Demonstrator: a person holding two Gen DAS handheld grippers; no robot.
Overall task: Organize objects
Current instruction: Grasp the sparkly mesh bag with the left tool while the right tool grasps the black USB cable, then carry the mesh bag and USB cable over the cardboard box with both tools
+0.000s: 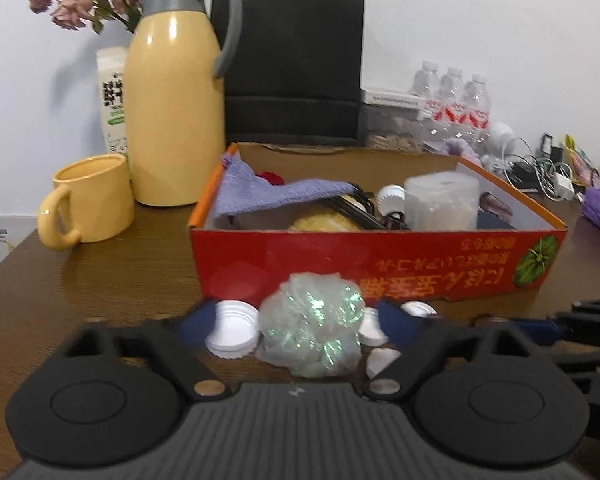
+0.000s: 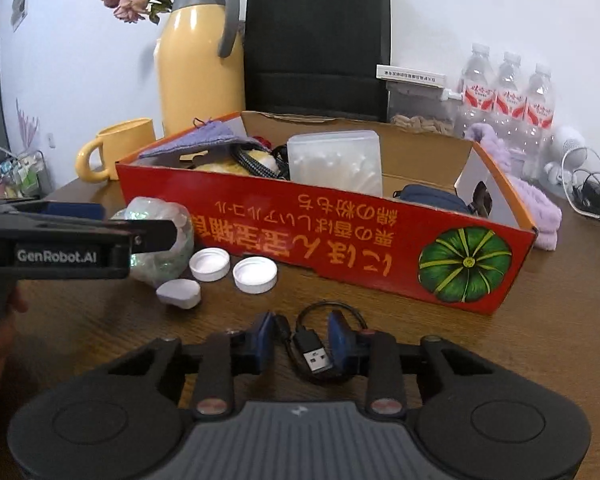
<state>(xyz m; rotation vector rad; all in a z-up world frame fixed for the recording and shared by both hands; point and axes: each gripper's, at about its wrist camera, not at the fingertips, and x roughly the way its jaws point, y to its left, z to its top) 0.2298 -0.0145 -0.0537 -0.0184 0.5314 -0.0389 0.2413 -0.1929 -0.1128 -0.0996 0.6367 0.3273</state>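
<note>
A red cardboard box point(image 1: 380, 268) point(image 2: 340, 232) stands on the brown table, holding a purple cloth point(image 1: 268, 194), a clear plastic container point(image 1: 440, 200) point(image 2: 336, 160) and cables. My left gripper point(image 1: 300, 324) is open, its fingers either side of a crumpled iridescent plastic ball point(image 1: 312, 324) point(image 2: 160, 240) in front of the box. White bottle caps point(image 1: 232, 332) point(image 2: 255, 274) lie beside it. My right gripper point(image 2: 302, 344) is open around a black USB cable point(image 2: 314, 354) on the table.
A yellow thermos point(image 1: 176, 112) and yellow mug point(image 1: 88, 200) stand left of the box. A black paper bag point(image 1: 296, 64), water bottles point(image 2: 508, 92), a purple fuzzy cloth point(image 2: 528, 196) and tangled chargers point(image 1: 540, 176) stand behind and right.
</note>
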